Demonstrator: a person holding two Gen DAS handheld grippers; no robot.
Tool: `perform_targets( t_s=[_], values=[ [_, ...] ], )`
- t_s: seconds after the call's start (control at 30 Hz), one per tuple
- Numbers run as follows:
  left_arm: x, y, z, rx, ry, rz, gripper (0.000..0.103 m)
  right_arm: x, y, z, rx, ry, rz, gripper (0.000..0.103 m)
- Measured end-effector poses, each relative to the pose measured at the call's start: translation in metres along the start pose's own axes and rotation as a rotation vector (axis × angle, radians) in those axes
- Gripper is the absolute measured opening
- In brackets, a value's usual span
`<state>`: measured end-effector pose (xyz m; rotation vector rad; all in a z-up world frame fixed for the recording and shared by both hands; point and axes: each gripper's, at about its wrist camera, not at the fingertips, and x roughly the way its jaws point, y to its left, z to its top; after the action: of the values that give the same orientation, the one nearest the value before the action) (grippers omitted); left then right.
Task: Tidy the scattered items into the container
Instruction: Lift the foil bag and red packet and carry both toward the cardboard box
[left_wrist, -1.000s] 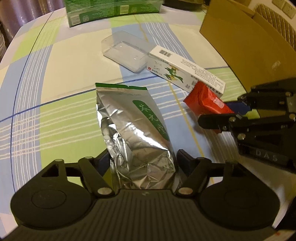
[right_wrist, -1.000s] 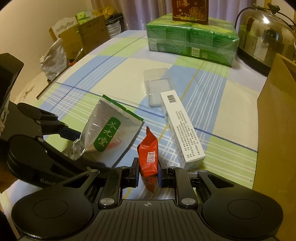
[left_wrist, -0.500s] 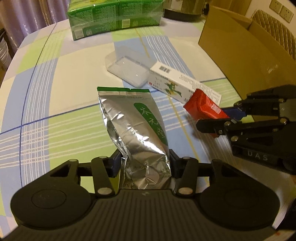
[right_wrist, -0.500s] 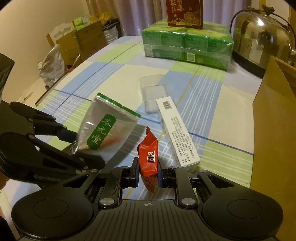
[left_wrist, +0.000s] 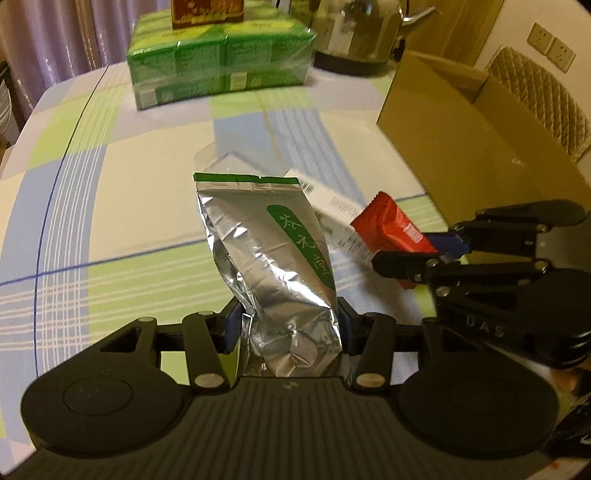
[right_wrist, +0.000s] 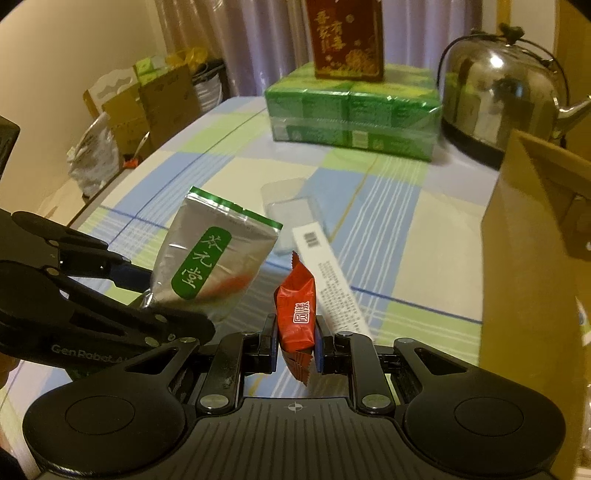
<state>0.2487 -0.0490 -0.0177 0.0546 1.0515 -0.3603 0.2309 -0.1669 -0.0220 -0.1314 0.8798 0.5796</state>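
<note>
My left gripper (left_wrist: 288, 328) is shut on the lower end of a silver foil pouch (left_wrist: 269, 254) with a green label, held up off the table. That foil pouch (right_wrist: 214, 262) also shows in the right wrist view, above the left gripper (right_wrist: 144, 291). My right gripper (right_wrist: 297, 349) is shut on a red snack packet (right_wrist: 297, 314), also lifted. In the left wrist view the red packet (left_wrist: 391, 229) sits in the right gripper (left_wrist: 436, 251). The open cardboard box (left_wrist: 476, 136) stands at the right. A white carton (right_wrist: 332, 277) and a clear plastic case (right_wrist: 291, 203) lie on the checked tablecloth.
A green shrink-wrapped pack (right_wrist: 354, 118) with a dark red box (right_wrist: 345, 40) on top stands at the far end of the table. A steel kettle (right_wrist: 495, 99) sits behind the cardboard box (right_wrist: 535, 258). Boxes and bags (right_wrist: 122, 125) stand on the floor at the left.
Both grippers have risen and tilted up, lifting the foil pouch and the red packet off the table. The left gripper's fingers closed in on the pouch.
</note>
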Motion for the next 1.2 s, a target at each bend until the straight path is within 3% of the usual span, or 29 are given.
perform_targets(
  t_s=[1.2],
  values=[
    [-0.029, -0.059, 0.046, 0.014, -0.176, -0.082, 0.045, -0.081, -0.056, 0.008, 0.126, -0.248, -0.191, 0.015]
  ],
)
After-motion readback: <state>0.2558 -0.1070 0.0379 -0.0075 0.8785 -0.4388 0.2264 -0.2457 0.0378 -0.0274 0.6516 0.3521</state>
